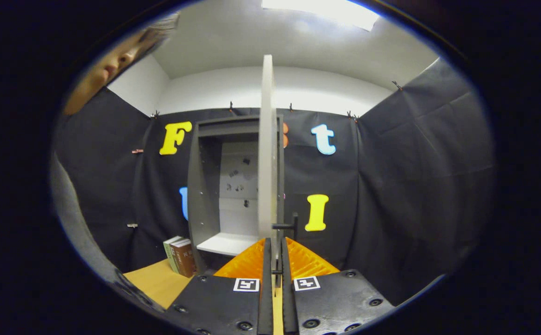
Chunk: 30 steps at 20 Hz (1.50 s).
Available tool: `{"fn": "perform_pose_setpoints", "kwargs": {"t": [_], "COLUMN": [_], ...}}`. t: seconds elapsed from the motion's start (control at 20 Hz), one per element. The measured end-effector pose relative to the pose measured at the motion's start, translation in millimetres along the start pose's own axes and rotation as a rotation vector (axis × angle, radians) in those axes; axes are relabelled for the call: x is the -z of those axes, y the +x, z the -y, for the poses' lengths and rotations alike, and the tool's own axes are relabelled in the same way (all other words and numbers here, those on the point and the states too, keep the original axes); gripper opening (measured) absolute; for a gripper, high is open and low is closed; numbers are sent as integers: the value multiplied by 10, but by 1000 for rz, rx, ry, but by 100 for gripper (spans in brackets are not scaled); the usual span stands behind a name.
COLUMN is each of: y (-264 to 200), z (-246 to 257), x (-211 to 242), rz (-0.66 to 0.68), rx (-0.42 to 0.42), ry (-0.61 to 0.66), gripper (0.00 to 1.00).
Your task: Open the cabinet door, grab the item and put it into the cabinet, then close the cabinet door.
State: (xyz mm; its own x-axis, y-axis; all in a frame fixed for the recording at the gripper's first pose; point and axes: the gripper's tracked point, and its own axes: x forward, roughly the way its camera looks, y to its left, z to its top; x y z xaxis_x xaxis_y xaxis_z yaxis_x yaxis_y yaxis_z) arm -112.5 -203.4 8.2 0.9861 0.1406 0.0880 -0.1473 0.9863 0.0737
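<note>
Gripper (275, 260), fingers clamped on the edge-on white cabinet door (267, 153) below its black handle (287, 226). Grey open-fronted cabinet (205, 186) lies left of the door; books (180, 256) stand at the cabinet's lower left.

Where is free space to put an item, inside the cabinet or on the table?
The gripper is shut on the open cabinet door. Inside the cabinet, the white shelf left of the door lies bare. The table before the books is bare too. The books crowd the cabinet's left side.
</note>
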Motion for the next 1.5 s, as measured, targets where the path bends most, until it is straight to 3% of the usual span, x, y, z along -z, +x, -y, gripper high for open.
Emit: {"fn": "perform_pose_setpoints", "kwargs": {"t": [0.3,0.35,0.45,0.55,0.7,0.75,0.95,1.05,1.3,1.5], "y": [175,233,331,403,512,510,374,311,-52,-270], "z": [-745,-857,-1178,-1404,-1430,-1440,-1561,-1546,-1622,-1587], "x": [264,334,573,958,1704,1919,2847,3282,4216,4930], "rz": [-31,-50,-109,-198,-383,-429,-655,-745,-984,-1125], "rx": [-30,-31,-58,-71,10,35,98,134,123,151], "ry": [-27,-38,-22,16,-7,-5,105,101,76,152], "gripper": [12,17,38,60,61,65,66,71,89,91]}}
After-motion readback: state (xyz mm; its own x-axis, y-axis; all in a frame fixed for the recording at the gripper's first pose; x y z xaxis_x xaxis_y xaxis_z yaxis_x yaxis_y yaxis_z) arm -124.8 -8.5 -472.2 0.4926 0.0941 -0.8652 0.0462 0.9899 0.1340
